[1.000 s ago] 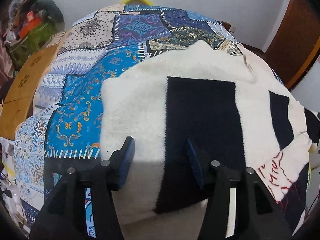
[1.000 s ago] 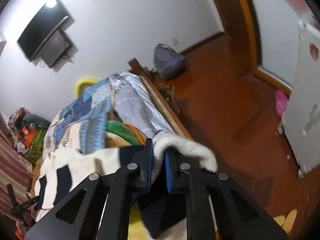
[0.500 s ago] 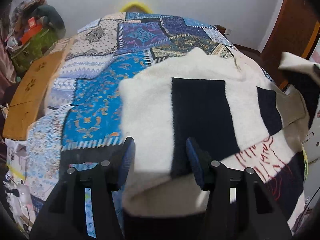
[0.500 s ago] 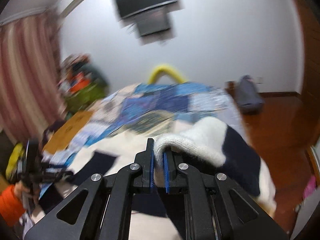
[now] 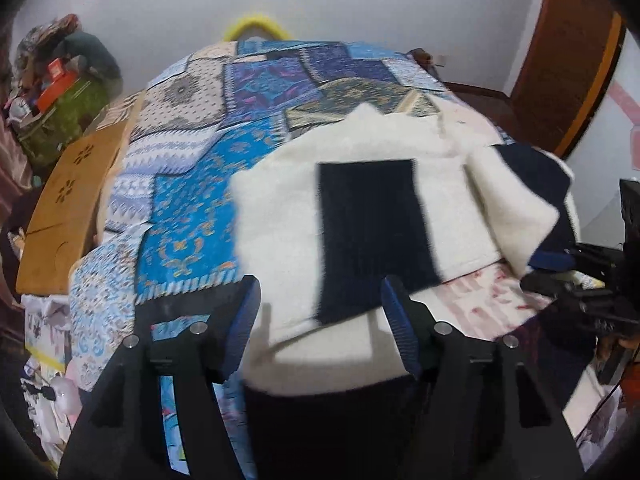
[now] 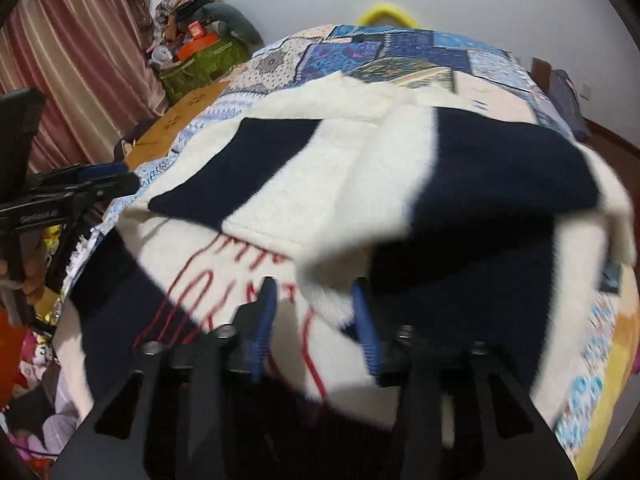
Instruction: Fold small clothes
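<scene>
A cream and navy sweater (image 5: pixel 360 216) lies spread on the patchwork quilt (image 5: pixel 192 200) of the bed, one sleeve (image 6: pixel 460 168) folded across its body. The left gripper (image 5: pixel 320 312) hangs over the sweater's near edge, its jaws apart and opening, nothing pinched between them. The right gripper (image 6: pixel 316 316) is opening too; the sleeve's cream cuff (image 6: pixel 328 276) sits in the gap, the blue pads (image 6: pixel 364 328) clear of it.

Cream-and-navy block sweater (image 5: pixel 360 216); blue patchwork bedspread (image 5: pixel 192 200).
</scene>
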Demonstrator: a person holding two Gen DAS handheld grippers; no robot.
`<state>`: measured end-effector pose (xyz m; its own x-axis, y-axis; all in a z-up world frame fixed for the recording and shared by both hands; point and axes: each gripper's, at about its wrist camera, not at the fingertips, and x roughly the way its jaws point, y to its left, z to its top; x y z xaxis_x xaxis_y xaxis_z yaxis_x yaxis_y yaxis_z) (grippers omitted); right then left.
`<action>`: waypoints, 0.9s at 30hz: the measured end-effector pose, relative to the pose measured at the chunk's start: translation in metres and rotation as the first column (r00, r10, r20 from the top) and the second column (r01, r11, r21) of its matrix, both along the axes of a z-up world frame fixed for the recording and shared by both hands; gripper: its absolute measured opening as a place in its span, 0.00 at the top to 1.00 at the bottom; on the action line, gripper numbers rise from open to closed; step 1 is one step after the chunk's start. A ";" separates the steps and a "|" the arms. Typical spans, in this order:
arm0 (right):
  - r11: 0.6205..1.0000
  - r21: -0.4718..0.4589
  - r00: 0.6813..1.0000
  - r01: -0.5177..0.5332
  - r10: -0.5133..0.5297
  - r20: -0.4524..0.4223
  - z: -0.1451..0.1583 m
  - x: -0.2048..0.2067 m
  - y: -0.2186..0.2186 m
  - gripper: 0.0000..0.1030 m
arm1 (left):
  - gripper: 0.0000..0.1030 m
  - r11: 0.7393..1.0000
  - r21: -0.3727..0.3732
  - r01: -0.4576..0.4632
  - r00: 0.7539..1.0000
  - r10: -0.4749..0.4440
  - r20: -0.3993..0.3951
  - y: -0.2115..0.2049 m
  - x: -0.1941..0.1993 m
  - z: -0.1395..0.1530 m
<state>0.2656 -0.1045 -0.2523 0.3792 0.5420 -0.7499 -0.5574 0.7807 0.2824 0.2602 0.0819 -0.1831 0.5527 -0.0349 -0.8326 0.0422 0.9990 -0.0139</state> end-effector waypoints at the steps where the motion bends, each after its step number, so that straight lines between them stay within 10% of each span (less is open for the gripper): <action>1: 1.000 0.007 1.000 0.012 -0.012 0.004 0.003 -0.005 -0.010 0.54 | 0.37 1.000 -0.007 0.010 1.000 -0.010 0.006 -0.008 0.002 0.003; 16: 0.957 0.072 0.952 0.281 -0.287 0.109 0.030 -0.021 -0.136 0.51 | 0.21 0.947 0.083 0.311 0.950 -0.312 0.008 -0.197 0.055 0.011; 27: 0.970 0.086 0.974 0.227 -0.228 0.004 -0.014 0.009 -0.116 0.51 | 0.31 0.925 0.270 0.266 0.953 -0.294 0.071 -0.245 0.103 -0.012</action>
